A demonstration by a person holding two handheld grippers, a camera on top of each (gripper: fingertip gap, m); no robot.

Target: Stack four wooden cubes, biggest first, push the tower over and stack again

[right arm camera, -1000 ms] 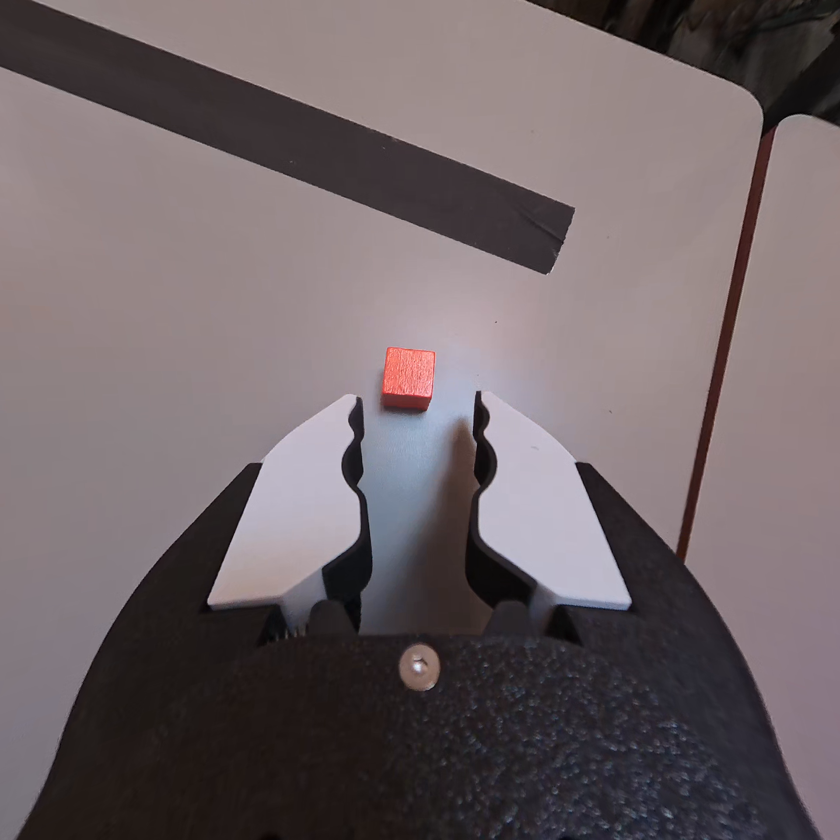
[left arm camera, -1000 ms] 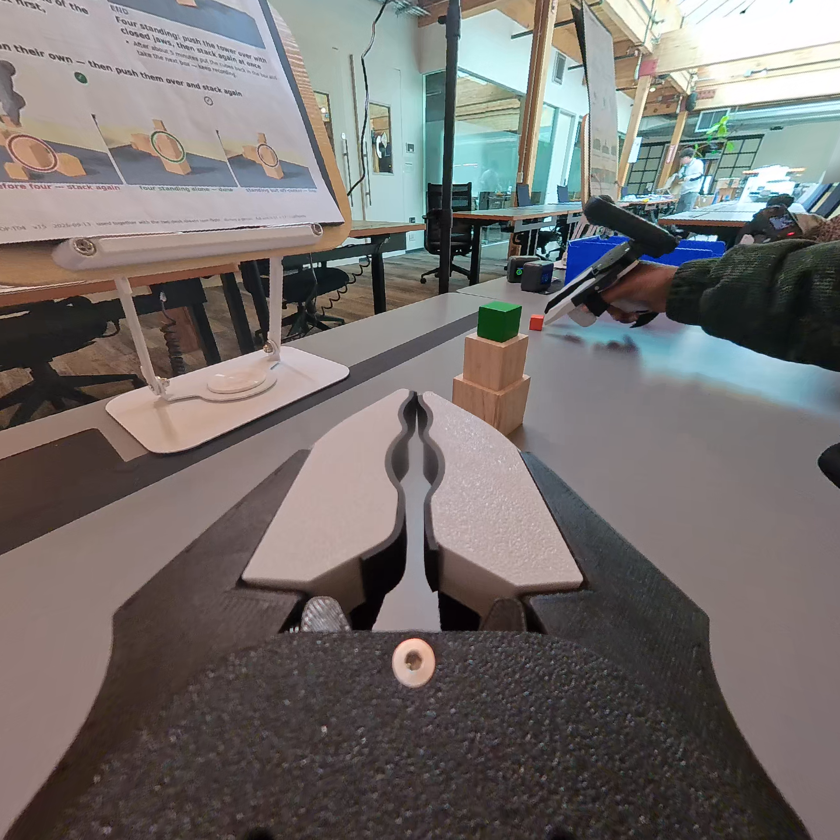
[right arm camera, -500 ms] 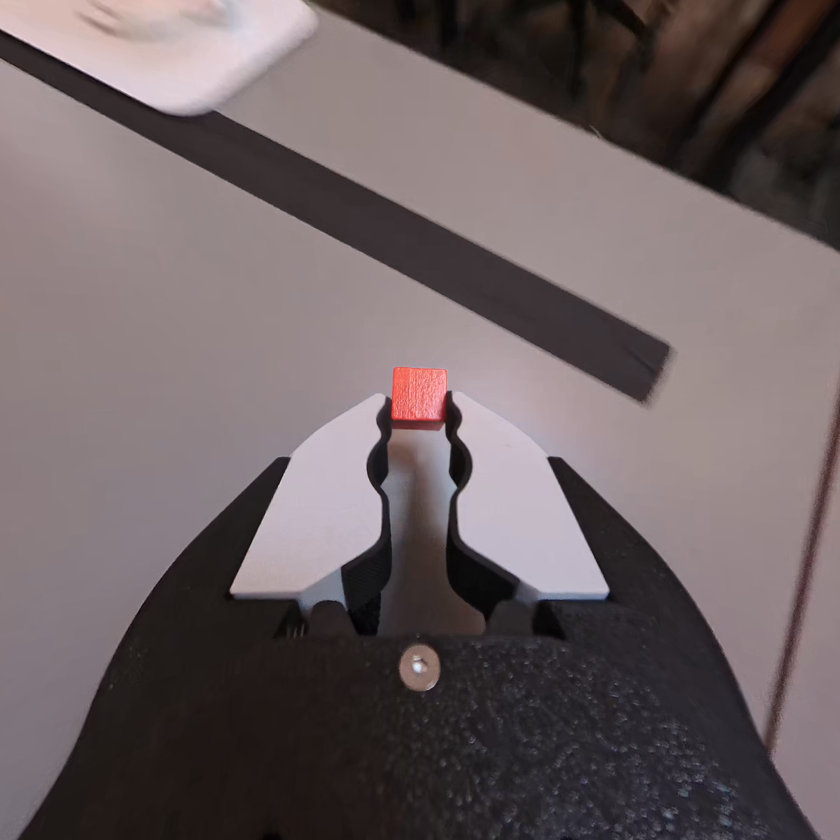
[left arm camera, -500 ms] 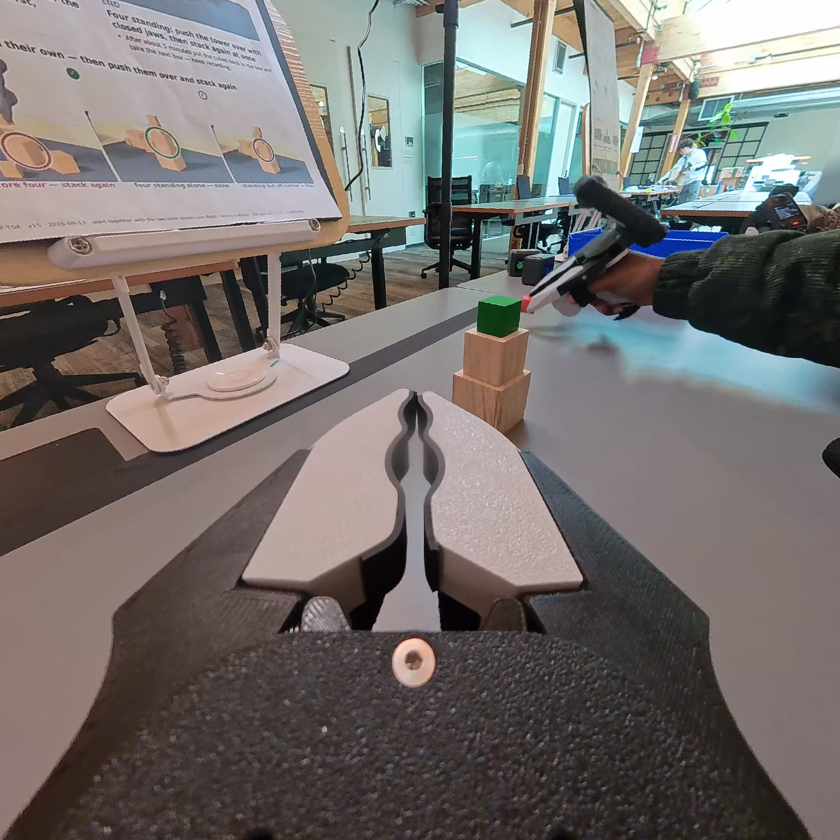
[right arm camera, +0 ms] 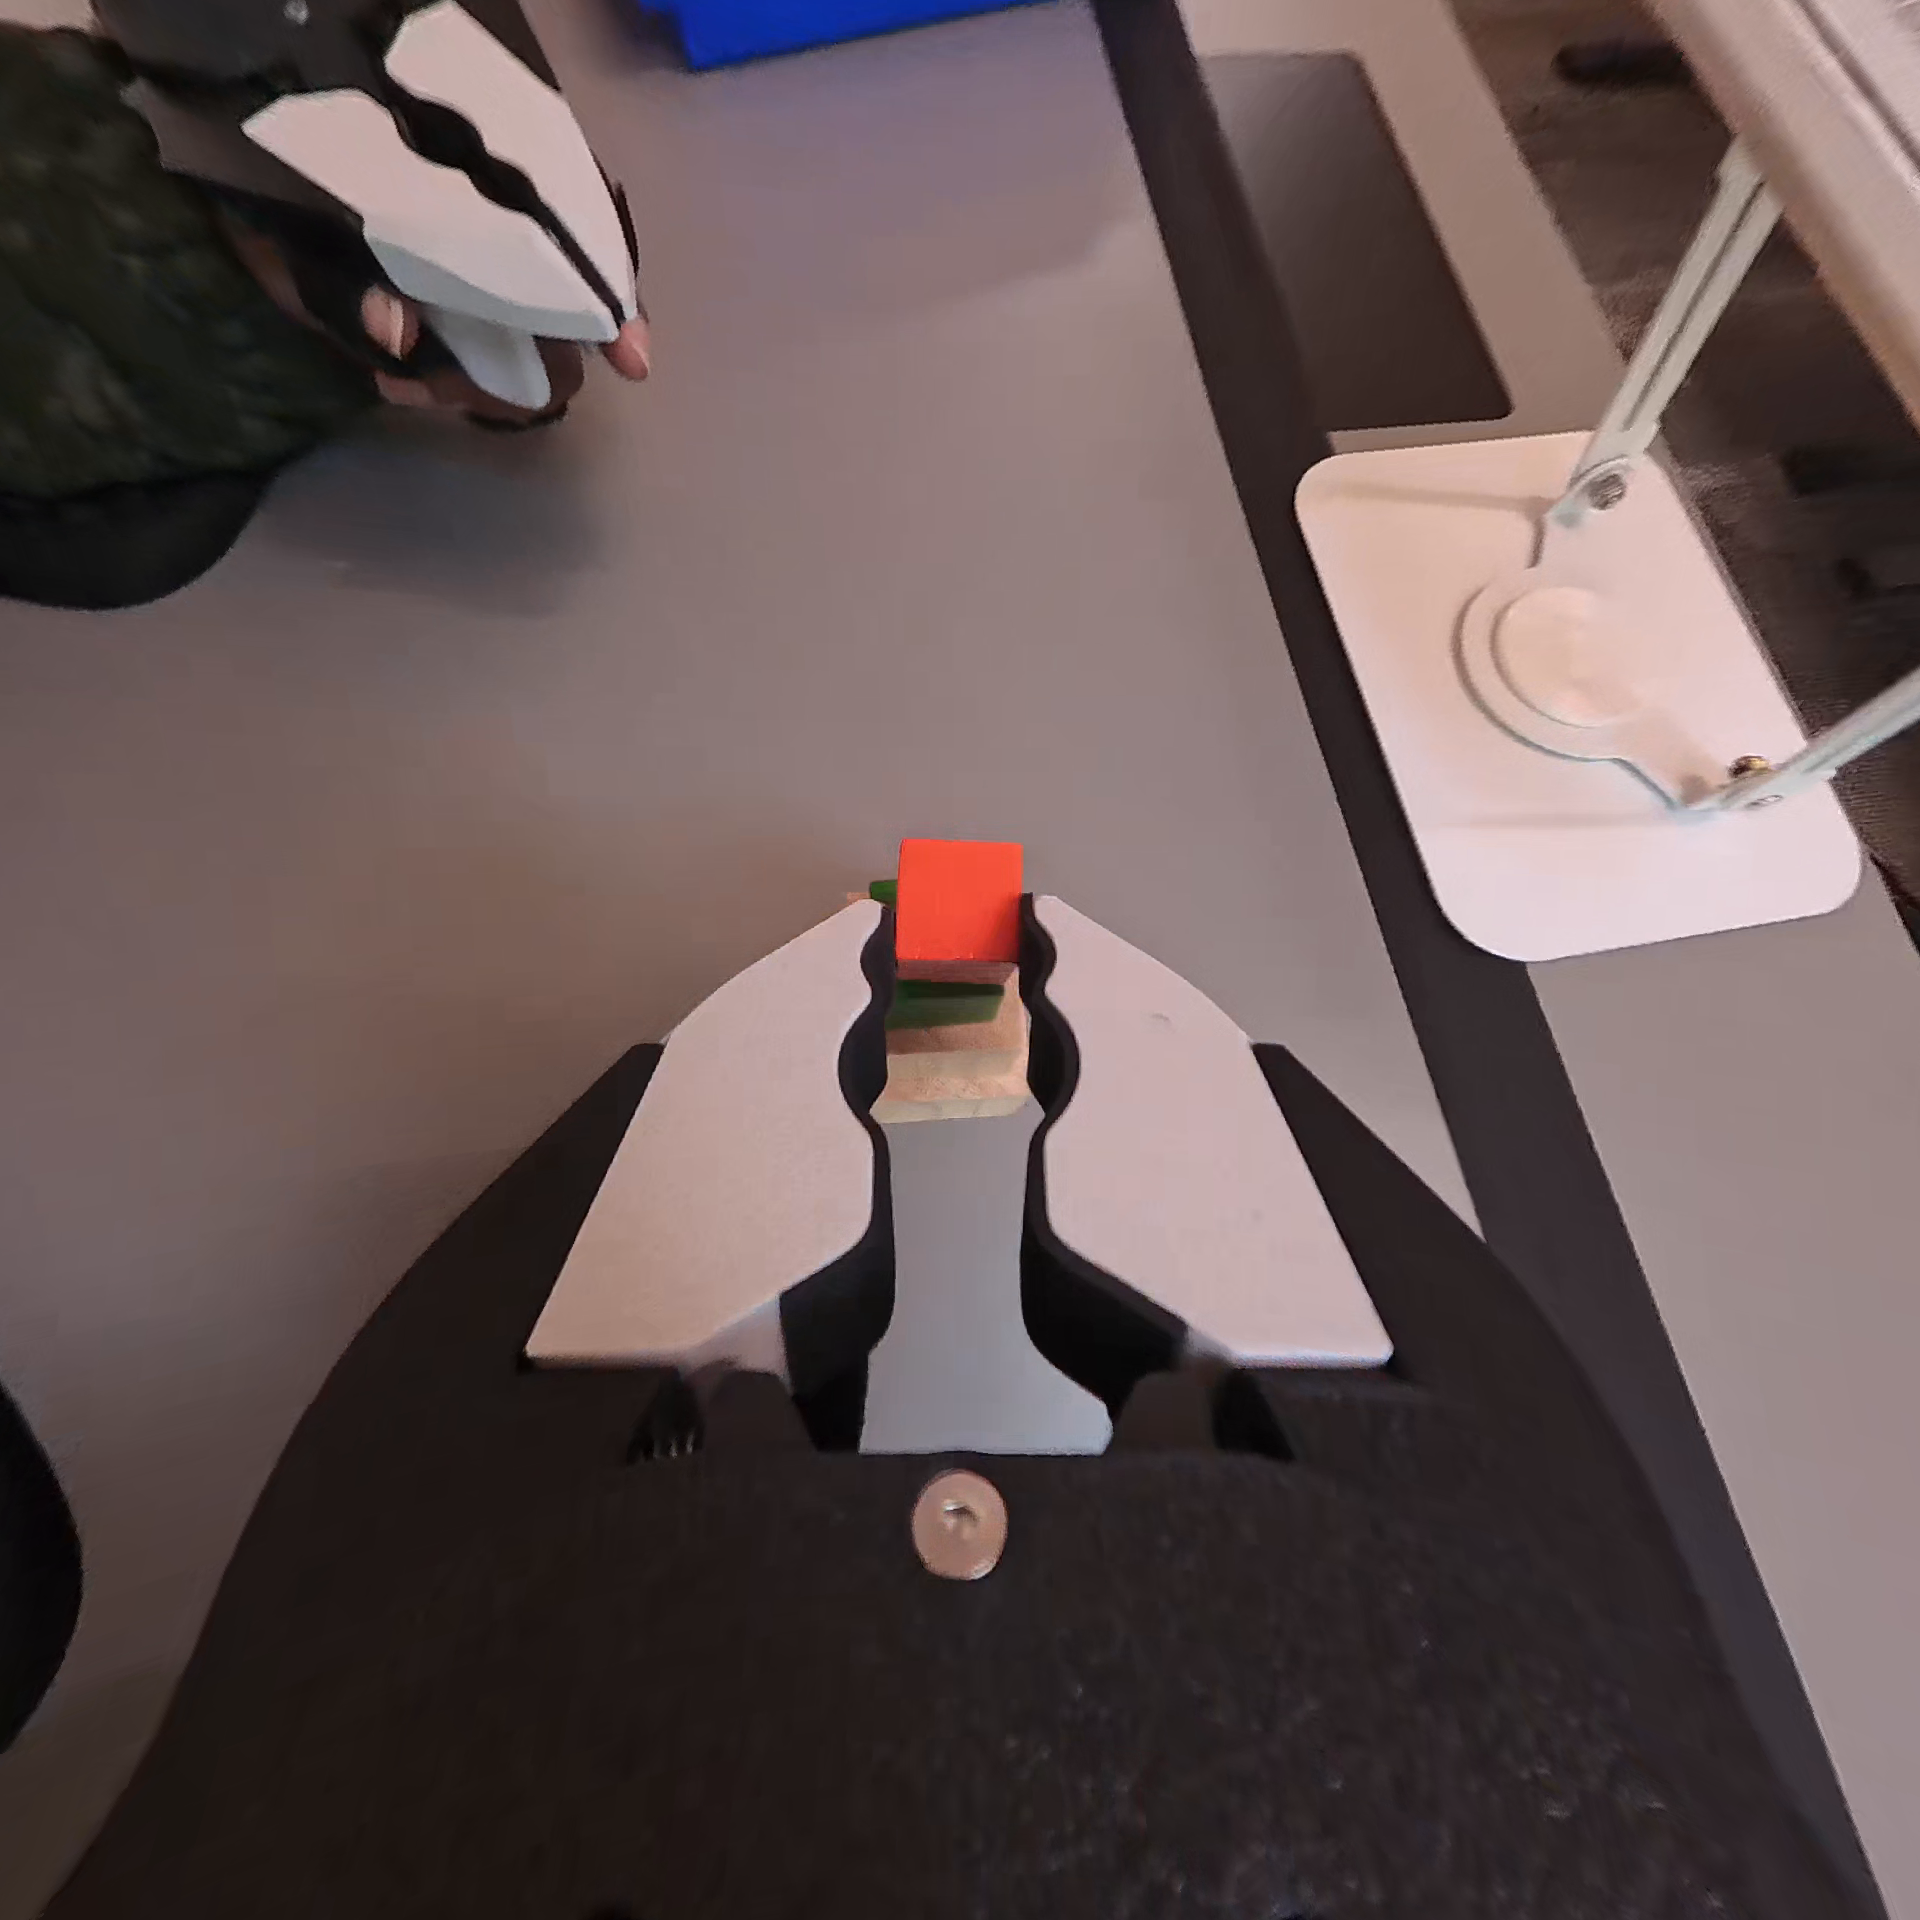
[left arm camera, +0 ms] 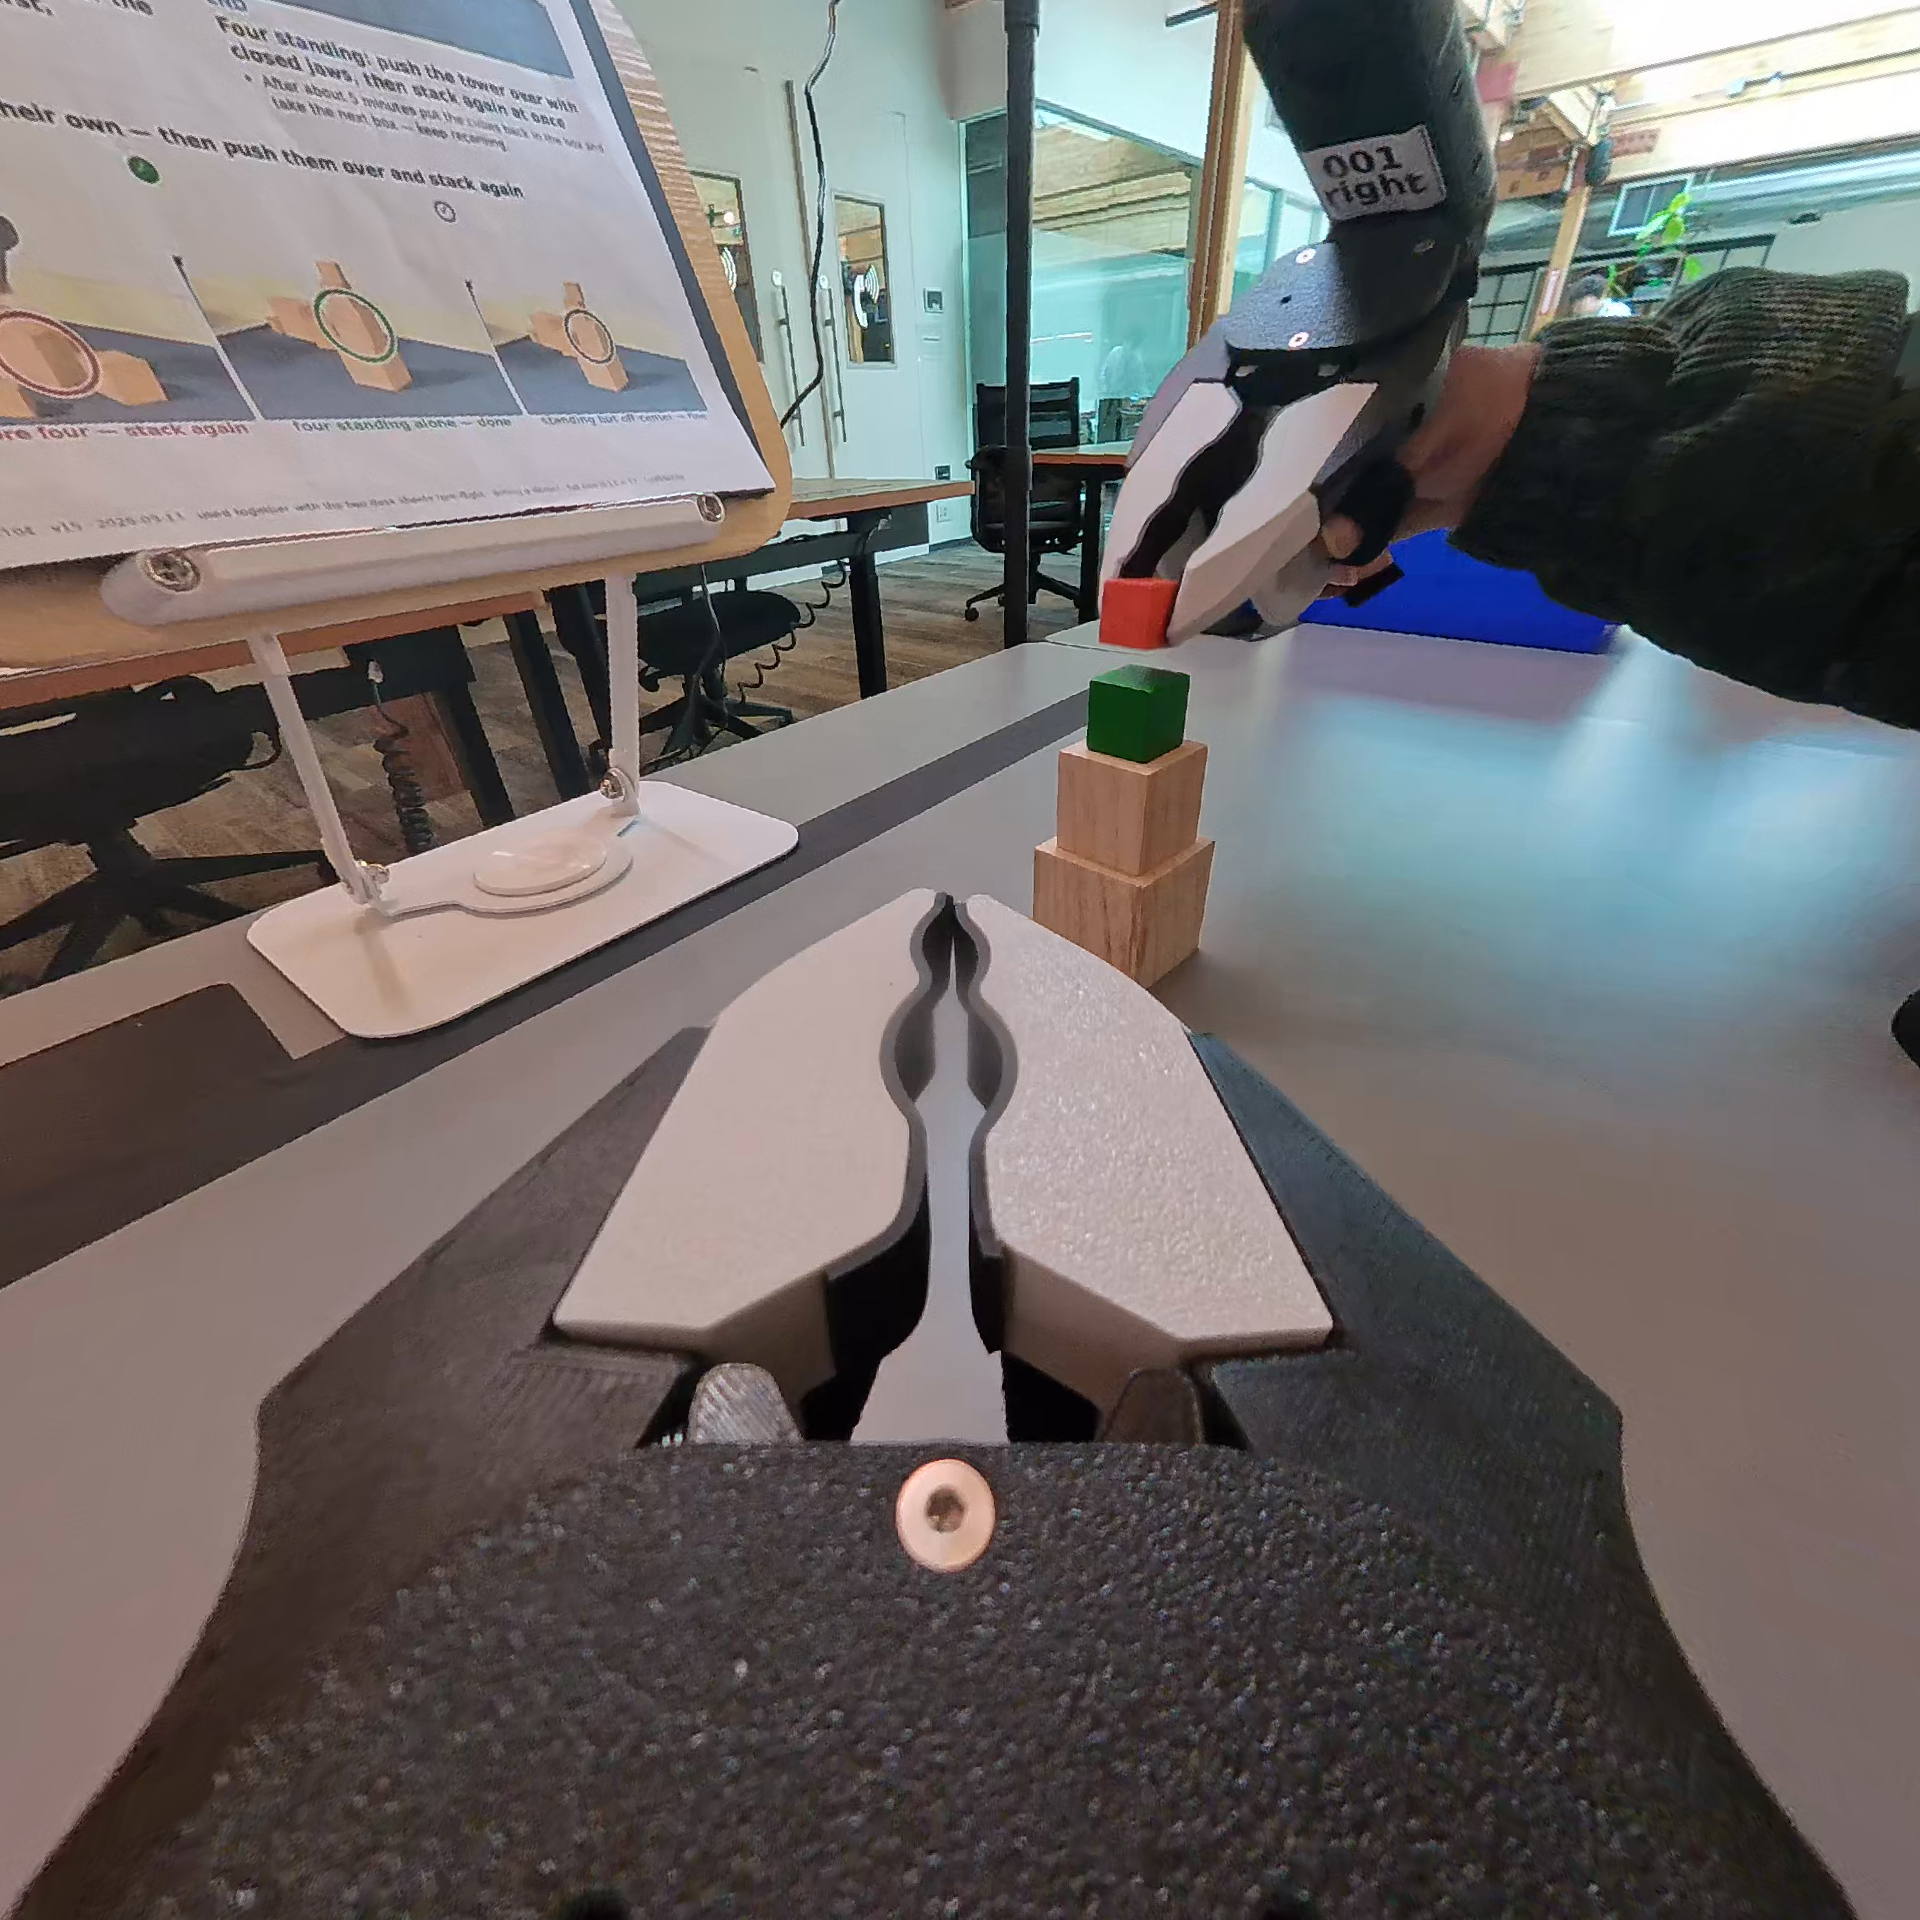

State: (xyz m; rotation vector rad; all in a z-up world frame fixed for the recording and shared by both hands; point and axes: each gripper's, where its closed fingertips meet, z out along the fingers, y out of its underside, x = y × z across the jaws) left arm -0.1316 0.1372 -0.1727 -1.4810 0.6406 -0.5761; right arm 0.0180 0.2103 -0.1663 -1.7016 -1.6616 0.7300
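My right gripper [right arm camera: 958, 906] is shut on a small red cube [right arm camera: 958, 902] and holds it in the air just above a tower. The tower is a green cube [left arm camera: 1137, 713] on a smaller wooden cube [left arm camera: 1130, 806] on a larger wooden cube [left arm camera: 1122, 906], standing on the grey table [left arm camera: 1507, 935]. In the left wrist view the right gripper [left arm camera: 1148, 613] shows from the side with the red cube [left arm camera: 1137, 611] at its tips, a small gap above the green cube. My left gripper [left arm camera: 948, 912] is shut with nothing in it, low over the table just short of the tower's base.
A white stand [left arm camera: 520, 914] bearing a printed sheet [left arm camera: 312, 239] sits left of the tower, beyond a dark strip [left arm camera: 312, 1081] on the table. A blue bin [left arm camera: 1455, 603] stands at the back right. A person's sleeve [left arm camera: 1714, 488] reaches in from the right. My hands' fingertips stand some 20 cm from each other.
My right gripper shut on the red cube on the table, lifted it and carried it over to just above the tower. My left gripper stayed shut and still.
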